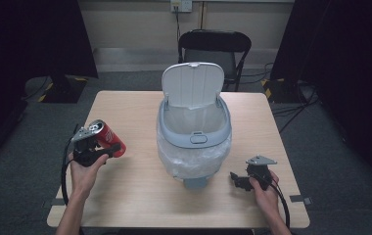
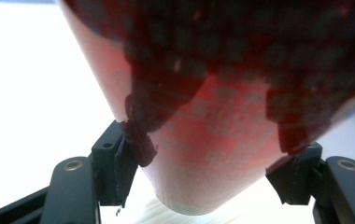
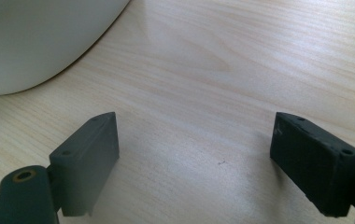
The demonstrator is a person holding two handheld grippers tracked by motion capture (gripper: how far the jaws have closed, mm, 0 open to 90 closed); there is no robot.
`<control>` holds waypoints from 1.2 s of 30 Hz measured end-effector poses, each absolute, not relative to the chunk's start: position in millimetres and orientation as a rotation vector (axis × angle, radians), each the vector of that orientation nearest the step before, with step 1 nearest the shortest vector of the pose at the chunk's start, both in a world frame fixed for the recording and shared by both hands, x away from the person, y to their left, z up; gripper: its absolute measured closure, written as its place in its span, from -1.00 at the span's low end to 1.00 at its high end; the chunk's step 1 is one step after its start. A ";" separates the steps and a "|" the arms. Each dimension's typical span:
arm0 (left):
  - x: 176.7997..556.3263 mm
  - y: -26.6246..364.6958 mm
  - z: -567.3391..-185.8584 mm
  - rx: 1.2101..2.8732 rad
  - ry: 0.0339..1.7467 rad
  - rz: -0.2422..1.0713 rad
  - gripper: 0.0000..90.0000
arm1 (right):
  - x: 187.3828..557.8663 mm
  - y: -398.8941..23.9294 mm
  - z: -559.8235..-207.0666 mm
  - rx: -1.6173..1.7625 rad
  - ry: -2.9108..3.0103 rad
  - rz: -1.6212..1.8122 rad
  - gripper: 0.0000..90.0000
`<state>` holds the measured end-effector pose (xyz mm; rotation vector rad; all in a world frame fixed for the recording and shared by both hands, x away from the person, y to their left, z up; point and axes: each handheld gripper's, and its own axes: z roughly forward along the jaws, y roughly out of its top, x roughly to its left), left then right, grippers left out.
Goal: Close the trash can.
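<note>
One red can (image 1: 109, 139), prob. light w/ thin slick walls, sits clamped mid-body in left gripper (image 1: 97, 147) fingers above counter (image 1: 135, 196), left of bin (image 1: 194, 137); right gripper (image 1: 245, 181) fingers wide, empty.

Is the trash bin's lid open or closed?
Open. The lid stands upright behind the bin, so its white liner shows inside.

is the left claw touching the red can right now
Touching. In the left gripper view, both pads of the left claw press against the sides of the red can, which sits between them.
</note>
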<state>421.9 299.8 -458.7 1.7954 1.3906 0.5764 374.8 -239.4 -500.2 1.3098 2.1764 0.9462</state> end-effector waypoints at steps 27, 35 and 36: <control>354.8 273.0 -322.9 1.622 0.764 0.446 -0.24 | 375.0 -239.1 -500.3 1.311 2.176 0.945 -0.67; 352.3 265.6 -301.1 1.556 0.698 0.452 -0.24 | 375.0 -239.1 -500.3 1.311 2.176 0.946 -0.67; 351.8 263.4 -293.6 1.523 0.695 0.454 -0.24 | 375.0 -239.1 -500.3 1.311 2.176 0.946 -0.67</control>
